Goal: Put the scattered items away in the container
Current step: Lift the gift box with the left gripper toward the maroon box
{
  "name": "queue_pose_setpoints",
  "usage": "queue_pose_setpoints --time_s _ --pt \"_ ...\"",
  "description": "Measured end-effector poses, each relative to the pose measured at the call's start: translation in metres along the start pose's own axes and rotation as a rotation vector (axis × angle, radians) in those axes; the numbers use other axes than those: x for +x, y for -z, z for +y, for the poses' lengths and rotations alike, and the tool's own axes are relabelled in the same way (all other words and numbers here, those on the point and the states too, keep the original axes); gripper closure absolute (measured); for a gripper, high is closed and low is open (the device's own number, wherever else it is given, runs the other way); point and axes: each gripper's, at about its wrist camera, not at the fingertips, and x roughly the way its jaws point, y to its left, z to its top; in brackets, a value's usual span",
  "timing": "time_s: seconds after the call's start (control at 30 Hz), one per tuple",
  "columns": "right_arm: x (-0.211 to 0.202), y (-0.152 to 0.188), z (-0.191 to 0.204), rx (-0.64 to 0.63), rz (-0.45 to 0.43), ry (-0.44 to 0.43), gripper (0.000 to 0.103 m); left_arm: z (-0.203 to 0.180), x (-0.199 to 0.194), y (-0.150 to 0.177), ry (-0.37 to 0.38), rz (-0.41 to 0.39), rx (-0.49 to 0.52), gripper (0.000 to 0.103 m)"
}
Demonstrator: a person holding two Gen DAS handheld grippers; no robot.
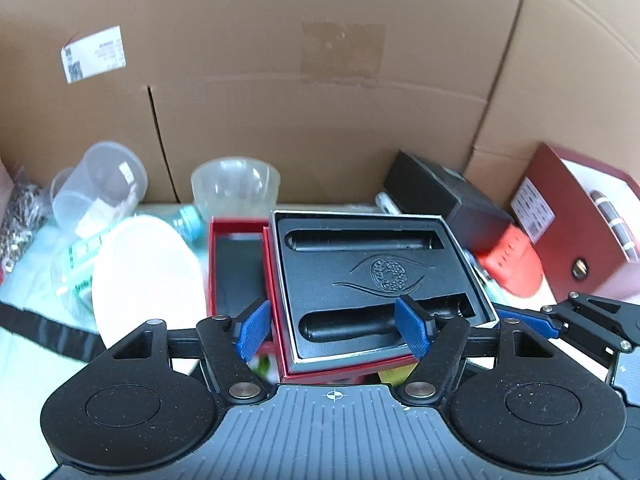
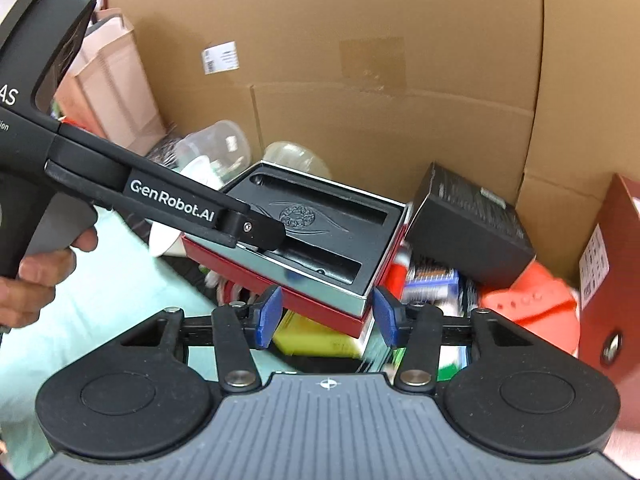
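A white lid is lying at the left. Right of it, the red gift box is sitting among clutter inside the cardboard container, between the spread fingers of both the left tool and the right tool. A black box is leaning further right.

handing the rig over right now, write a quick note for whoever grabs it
Left gripper: open, fingers either side of the near edge of the red gift box with black insert, not clamped.
Right gripper: open, empty, just off the same box's near corner.
The gift box sits tilted on the pile in the big cardboard box, alongside a black carton, clear cups, a white lid and an orange item.
Done: many items are already inside.
Left: settle the gift box; I cannot see what remains outside.
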Motion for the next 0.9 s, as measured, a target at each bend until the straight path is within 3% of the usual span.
queue_pose_setpoints --time_s 0.43,0.6,0.9 --pt "0.014 0.005 -0.002 -0.046 -0.010 -0.004 0.027 -0.003 0.016 -0.003 0.008 -0.007 0.016 0.015" --pt "0.022 -0.001 -0.005 -0.064 -0.006 0.000 0.024 -0.003 0.018 -0.006 0.021 0.009 0.021 0.024" --pt "-0.009 0.003 0.003 -0.070 -0.032 0.021 0.037 -0.016 -0.009 0.005 -0.002 -0.013 0.024 0.029"
